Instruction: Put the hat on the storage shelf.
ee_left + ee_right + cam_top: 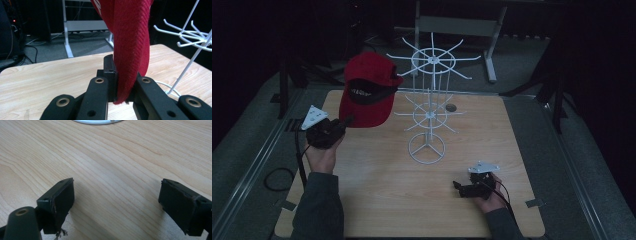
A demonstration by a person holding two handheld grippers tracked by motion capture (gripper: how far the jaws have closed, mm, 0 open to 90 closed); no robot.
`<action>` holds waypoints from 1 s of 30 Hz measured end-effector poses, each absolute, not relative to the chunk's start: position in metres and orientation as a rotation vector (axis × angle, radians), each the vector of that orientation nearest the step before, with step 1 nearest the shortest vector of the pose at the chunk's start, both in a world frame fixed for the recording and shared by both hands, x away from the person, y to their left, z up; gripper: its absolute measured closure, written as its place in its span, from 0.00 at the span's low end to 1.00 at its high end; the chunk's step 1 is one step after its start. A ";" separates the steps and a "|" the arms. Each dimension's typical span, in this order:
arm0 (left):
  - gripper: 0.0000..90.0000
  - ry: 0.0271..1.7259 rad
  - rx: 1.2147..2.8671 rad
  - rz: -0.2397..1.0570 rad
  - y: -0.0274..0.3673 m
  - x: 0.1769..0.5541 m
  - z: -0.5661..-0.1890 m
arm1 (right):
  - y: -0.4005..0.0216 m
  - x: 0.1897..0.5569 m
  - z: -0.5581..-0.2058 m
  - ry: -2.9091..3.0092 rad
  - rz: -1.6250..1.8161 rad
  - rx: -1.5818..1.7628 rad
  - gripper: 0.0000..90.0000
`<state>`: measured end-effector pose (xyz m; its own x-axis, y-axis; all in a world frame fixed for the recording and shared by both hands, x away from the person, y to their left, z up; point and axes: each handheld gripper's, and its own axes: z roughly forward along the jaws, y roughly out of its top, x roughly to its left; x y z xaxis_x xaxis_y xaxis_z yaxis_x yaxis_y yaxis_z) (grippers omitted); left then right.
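Observation:
A red cap (368,90) hangs in the air over the table's left half, its brim pointing down. My left gripper (346,121) is shut on the brim's lower edge; in the left gripper view the red fabric (130,50) rises from between the two black jaws, and the left gripper (122,82) is clamped on it. A white wire display rack (428,107) with two tiers of hooks stands mid-table, just right of the cap. My right gripper (457,186) rests low near the front right of the table, open, its jaws wide apart over bare wood (117,192).
The rack's round base (427,147) sits on the wooden table (512,150), and its rim (97,122) lies ahead of the right gripper. A small dark disc (451,107) lies behind the rack. A white-legged desk frame (489,35) stands beyond the table.

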<state>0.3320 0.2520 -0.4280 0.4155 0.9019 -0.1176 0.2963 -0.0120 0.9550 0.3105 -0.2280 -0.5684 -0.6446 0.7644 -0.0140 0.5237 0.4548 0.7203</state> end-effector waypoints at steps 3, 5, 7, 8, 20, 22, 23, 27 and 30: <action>0.95 1.092 1.539 0.680 0.253 0.330 -0.426 | -0.228 0.311 -0.568 2.373 1.000 1.095 0.15; 0.95 1.089 1.530 0.685 0.254 0.329 -0.424 | -0.228 0.311 -0.568 2.373 1.000 1.095 0.15; 0.95 1.086 1.518 0.686 0.254 0.328 -0.423 | -0.228 0.311 -0.568 2.373 0.998 1.093 0.15; 0.95 1.085 1.511 0.686 0.255 0.328 -0.422 | -0.228 0.311 -0.568 2.373 1.000 1.094 0.15; 0.95 1.064 1.464 0.693 0.254 0.323 -0.408 | -0.228 0.311 -0.568 2.372 1.000 1.096 0.15; 0.95 1.062 1.460 0.692 0.255 0.322 -0.406 | -0.228 0.311 -0.568 2.372 1.000 1.096 0.15; 0.95 1.059 1.460 0.694 0.255 0.322 -0.405 | -0.228 0.311 -0.568 2.372 1.000 1.096 0.15; 0.95 1.056 1.454 0.699 0.254 0.321 -0.401 | -0.228 0.311 -0.568 2.371 1.001 1.096 0.15; 0.95 1.050 1.440 0.695 0.254 0.321 -0.398 | -0.228 0.311 -0.568 2.371 1.001 1.097 0.15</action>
<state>0.3207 0.2541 -0.3978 0.4212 0.8942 -0.1519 0.2097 0.0669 0.9755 0.3105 -0.2279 -0.5684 -0.6431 0.7657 -0.0135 0.5243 0.4530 0.7211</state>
